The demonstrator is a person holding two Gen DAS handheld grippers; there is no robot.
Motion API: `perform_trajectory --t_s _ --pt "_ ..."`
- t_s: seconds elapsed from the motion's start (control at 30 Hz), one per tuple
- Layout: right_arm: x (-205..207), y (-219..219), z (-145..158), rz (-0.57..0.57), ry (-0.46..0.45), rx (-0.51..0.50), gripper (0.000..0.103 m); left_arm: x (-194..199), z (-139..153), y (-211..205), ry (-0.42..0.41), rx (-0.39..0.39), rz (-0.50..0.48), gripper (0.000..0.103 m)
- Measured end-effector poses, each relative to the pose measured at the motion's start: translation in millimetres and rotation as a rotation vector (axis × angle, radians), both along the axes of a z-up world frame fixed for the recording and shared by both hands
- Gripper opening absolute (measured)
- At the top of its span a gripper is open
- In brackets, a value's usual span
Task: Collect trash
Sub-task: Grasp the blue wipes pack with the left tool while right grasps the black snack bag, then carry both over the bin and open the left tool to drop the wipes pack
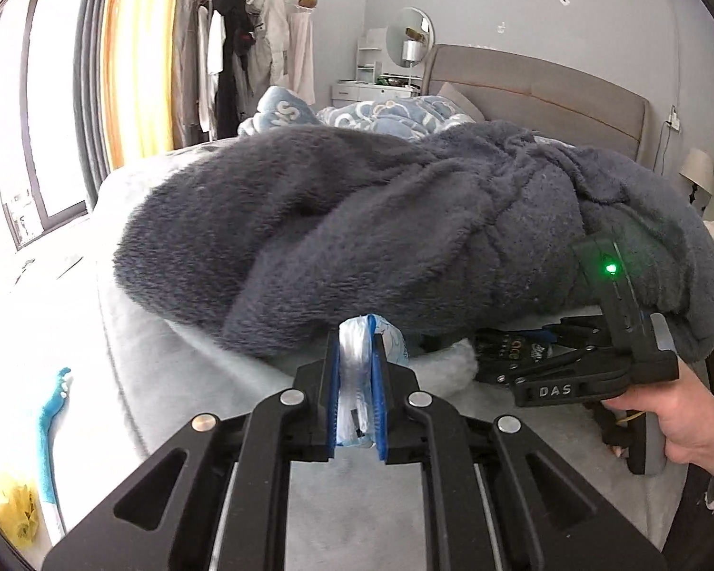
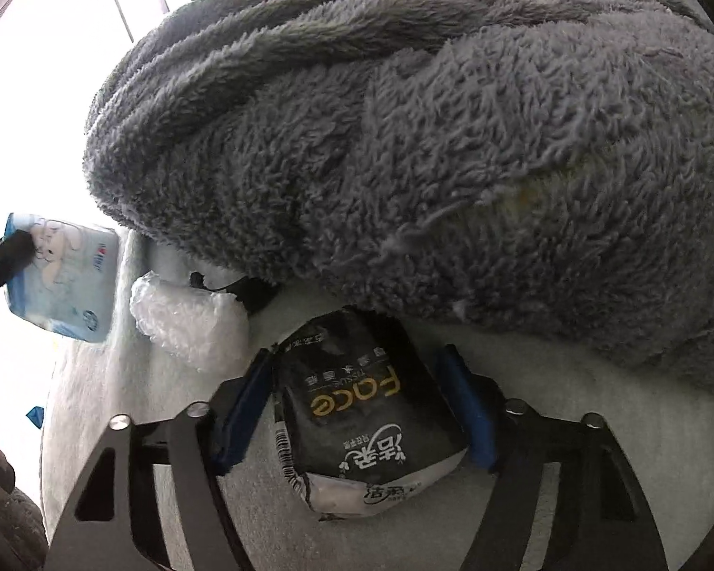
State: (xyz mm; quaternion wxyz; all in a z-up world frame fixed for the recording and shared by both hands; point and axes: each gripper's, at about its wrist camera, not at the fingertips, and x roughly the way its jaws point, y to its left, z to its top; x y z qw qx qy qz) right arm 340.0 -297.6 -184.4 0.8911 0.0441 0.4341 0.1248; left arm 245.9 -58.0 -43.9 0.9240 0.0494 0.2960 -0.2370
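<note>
My left gripper (image 1: 355,333) is shut on a light-blue tissue packet (image 1: 357,380), held above the bed's edge; the packet also shows in the right wrist view (image 2: 64,280). My right gripper (image 2: 361,376) has its blue-padded jaws around a black "Face" tissue packet (image 2: 361,423) lying on the bed; the pads touch its sides. In the left wrist view the right gripper (image 1: 571,371) reaches under the grey blanket, and the black packet (image 1: 514,357) shows there. A crumpled white plastic wrapper (image 2: 185,314) lies left of the black packet.
A big fluffy grey blanket (image 1: 404,219) is heaped on the pale bed (image 1: 190,380), overhanging the packets. A blue patterned quilt (image 1: 381,114) and headboard (image 1: 547,90) lie behind. The floor (image 1: 24,333) is at left, with a blue object (image 1: 52,409).
</note>
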Motion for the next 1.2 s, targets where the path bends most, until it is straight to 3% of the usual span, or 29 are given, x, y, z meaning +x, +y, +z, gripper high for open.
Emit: perform_trajectory --t_s 0.33,0.47,0.63,0.87,1.2 --pt "-14 4 19 -0.041 0.007 -0.005 0.06 -6 6 42 0.013 0.0 0.073 0.013" --pt "-32 -8 37 -0.061 0.011 0.015 0.057 -9 10 57 0.023 0.002 0.116 0.013" --pt "-54 -2 56 -0.055 0.003 -0.039 0.053 -18 15 77 0.043 -0.006 0.17 0.013" --pt "-85 8 74 -0.05 -0.016 -0.034 0.052 -32 25 103 0.046 -0.021 0.223 0.013" --pt "-106 53 118 0.038 -0.07 0.063 0.052 -31 -5 141 0.17 0.009 0.331 0.013"
